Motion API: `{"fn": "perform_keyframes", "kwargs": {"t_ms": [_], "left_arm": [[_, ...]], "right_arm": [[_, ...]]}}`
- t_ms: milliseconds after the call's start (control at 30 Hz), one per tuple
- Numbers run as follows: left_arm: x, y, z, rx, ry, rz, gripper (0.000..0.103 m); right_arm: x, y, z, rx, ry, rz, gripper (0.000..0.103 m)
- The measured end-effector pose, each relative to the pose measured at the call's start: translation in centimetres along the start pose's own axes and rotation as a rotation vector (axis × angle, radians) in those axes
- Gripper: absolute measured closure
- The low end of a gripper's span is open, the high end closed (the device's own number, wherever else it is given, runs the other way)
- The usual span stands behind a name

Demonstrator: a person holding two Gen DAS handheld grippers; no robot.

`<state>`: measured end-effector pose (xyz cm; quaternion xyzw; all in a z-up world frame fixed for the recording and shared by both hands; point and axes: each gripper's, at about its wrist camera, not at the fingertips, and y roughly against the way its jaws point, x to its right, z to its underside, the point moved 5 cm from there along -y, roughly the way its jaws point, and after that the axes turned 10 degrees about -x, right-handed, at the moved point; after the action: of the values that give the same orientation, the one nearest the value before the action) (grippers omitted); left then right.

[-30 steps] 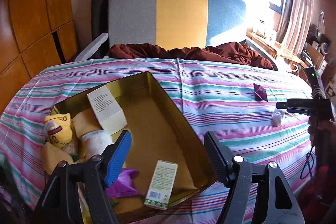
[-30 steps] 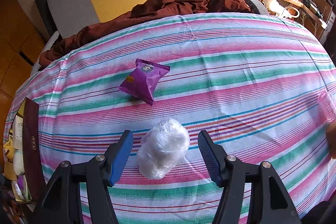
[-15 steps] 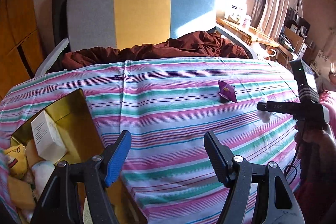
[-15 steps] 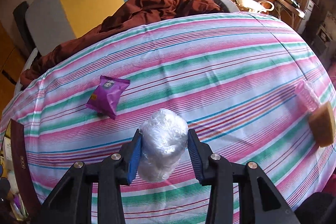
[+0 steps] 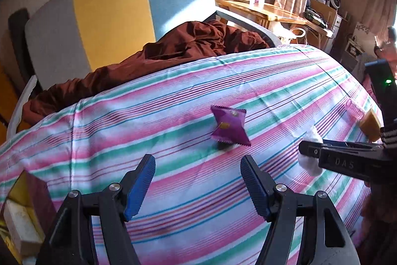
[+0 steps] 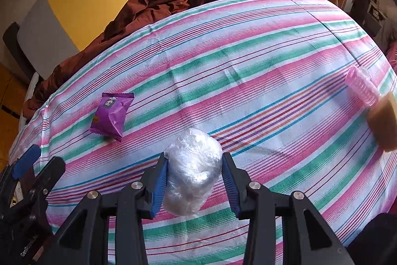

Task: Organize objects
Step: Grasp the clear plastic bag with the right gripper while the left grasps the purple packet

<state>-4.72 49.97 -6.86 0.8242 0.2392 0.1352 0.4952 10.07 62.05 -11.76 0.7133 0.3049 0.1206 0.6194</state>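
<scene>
Right claw (image 6: 193, 173) is clamped on the clear plastic-wrapped bundle (image 6: 192, 171), held just above the striped bedspread (image 6: 248, 61). Left claw (image 5: 197, 180) is held apart and empty, pointed at the purple snack packet (image 5: 229, 126) lying near it on the bed. Step in hand is judged a pickup. Next, the bundle is to be carried to the gold tin (image 5: 23, 193) (only a corner is seen, far left); a gentle hold is called for.

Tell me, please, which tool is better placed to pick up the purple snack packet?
Left. The left tool is open and empty, facing the purple snack packet; the right tool already grips a clear plastic bundle.
</scene>
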Motion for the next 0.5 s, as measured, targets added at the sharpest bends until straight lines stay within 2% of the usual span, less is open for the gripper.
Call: {"fn": "perform_keyframes", "kwargs": {"t_ms": [233, 400, 433, 500], "left_arm": [[3.0, -4.8, -3.8, -0.04, -0.12, 0.002, 0.032], [4.1, -7.7, -5.2, -0.077, -0.151, -0.008, 0.032], [4.3, -8.5, -5.4, -0.092, -0.162, -0.014, 0.033], [4.2, -10.0, -5.5, -0.128, -0.167, -0.021, 0.048]], "right_arm": [[1.0, -0.3, -0.1, -0.019, -0.04, -0.004, 0.061], [0.9, -0.5, 0.0, -0.028, -0.043, -0.02, 0.061], [0.8, -0.5, 0.0, -0.029, -0.04, -0.021, 0.061], [0.7, -0.6, 0.0, -0.031, -0.033, -0.02, 0.061]]}}
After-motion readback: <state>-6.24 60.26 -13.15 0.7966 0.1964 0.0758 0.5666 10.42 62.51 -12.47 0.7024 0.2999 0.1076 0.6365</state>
